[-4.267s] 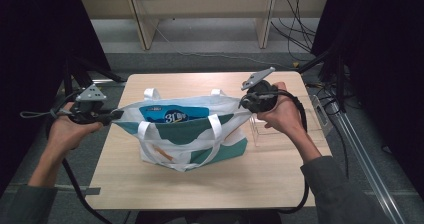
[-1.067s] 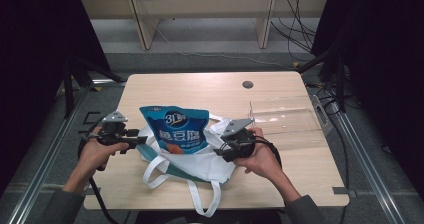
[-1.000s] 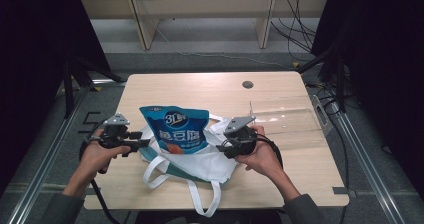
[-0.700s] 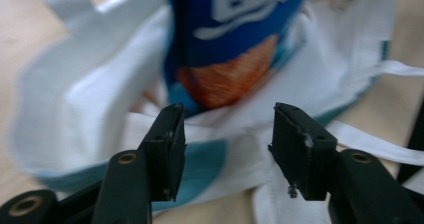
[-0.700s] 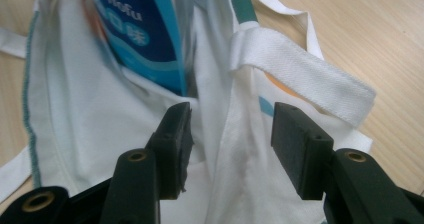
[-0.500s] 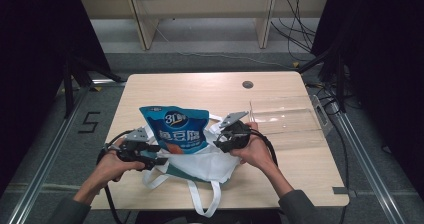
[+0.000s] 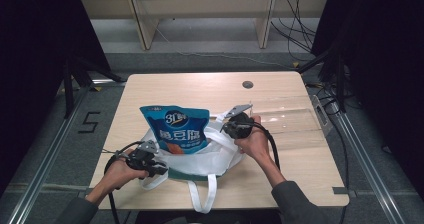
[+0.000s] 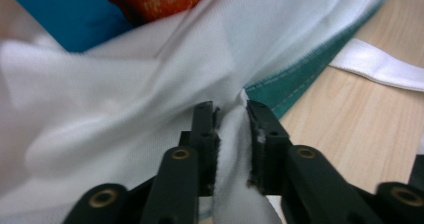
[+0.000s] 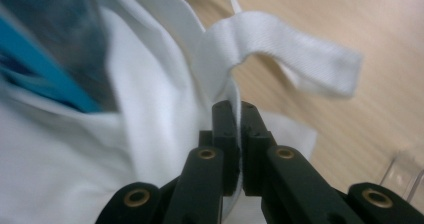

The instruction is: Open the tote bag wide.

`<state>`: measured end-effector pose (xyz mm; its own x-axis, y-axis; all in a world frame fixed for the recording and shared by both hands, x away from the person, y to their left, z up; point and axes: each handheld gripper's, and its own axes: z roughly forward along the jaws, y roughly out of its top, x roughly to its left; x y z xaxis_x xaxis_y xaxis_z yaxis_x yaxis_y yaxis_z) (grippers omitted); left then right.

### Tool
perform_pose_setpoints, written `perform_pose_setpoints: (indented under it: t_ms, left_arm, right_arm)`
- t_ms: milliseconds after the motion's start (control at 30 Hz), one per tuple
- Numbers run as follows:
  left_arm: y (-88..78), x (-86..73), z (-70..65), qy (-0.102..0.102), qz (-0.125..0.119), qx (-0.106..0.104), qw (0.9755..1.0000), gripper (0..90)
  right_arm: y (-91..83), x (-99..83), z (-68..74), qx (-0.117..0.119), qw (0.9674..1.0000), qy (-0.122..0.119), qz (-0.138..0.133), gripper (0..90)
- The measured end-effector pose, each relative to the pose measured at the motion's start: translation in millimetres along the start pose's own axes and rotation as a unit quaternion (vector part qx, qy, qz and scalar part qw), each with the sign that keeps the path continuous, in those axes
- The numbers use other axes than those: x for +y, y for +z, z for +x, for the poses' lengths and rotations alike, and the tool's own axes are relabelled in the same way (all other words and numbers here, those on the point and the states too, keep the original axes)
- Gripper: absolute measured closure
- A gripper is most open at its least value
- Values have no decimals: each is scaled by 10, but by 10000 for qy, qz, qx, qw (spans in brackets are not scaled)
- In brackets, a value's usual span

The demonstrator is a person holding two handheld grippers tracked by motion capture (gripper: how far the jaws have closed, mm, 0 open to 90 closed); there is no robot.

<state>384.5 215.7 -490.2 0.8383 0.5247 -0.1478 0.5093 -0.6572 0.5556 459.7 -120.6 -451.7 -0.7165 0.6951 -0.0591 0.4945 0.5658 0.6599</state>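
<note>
A white tote bag [image 7: 220, 159] with a teal outside lies slumped on the wooden table [image 7: 200, 89]. A blue snack pouch [image 7: 175, 129] stands upright in its mouth. My left gripper [image 7: 159, 168] is low at the bag's front left. In the left gripper view its jaws have just been closing, and the left gripper [image 8: 231, 109] is shut on a fold of white bag fabric [image 8: 150, 109] beside the teal hem [image 8: 295, 79]. My right gripper [image 7: 227, 129] is at the bag's right rim. Its jaws have also just been closing, and the right gripper [image 9: 236, 109] pinches the white rim under a handle strap [image 9: 280, 49].
A clear plastic tray [image 7: 295, 119] lies on the table right of the bag, close to my right hand. One white bag strap [image 7: 200, 199] hangs over the table's front edge. A round cable hole [image 7: 247, 84] sits at the back. Shelving stands beyond the table.
Both hands have sunk and drawn in to the bag. The left went down to the front-left fabric, the right to the right rim. Both pairs of jaws closed on the cloth.
</note>
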Motion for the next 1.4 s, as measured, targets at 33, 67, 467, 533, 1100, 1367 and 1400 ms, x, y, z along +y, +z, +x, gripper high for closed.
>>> perform_pose_setpoints:
  t_ms: [33,67,467,533,1100,1367,1400]
  left_arm:
    - [-4,-7,-1,5,5,10,10000,788]
    - [-1,-12,-5,-51,-21,-1,10000,789]
    - [-44,11,-58,1,-87,100,9999,751]
    - [-116,32,-91,-59,-359,96,9993,713]
    - [-791,125,252,-424,-1583,1684,9720,772]
    - [-417,148,673,-746,-1067,1728,9763,858]
    - [-389,144,709,-701,-912,1732,9782,868]
  right_arm:
    - [98,-49,-10,-47,10000,1,58,883]
    - [179,-90,-18,-118,9999,-44,103,883]
    - [384,-147,4,-78,9992,86,377,855]
    - [357,-143,-48,-107,9996,57,274,785]
    - [-223,-15,-46,159,9992,323,-172,663]
    - [19,-96,-44,33,9999,-30,132,863]
    - [42,-103,-60,46,9997,-42,218,866]
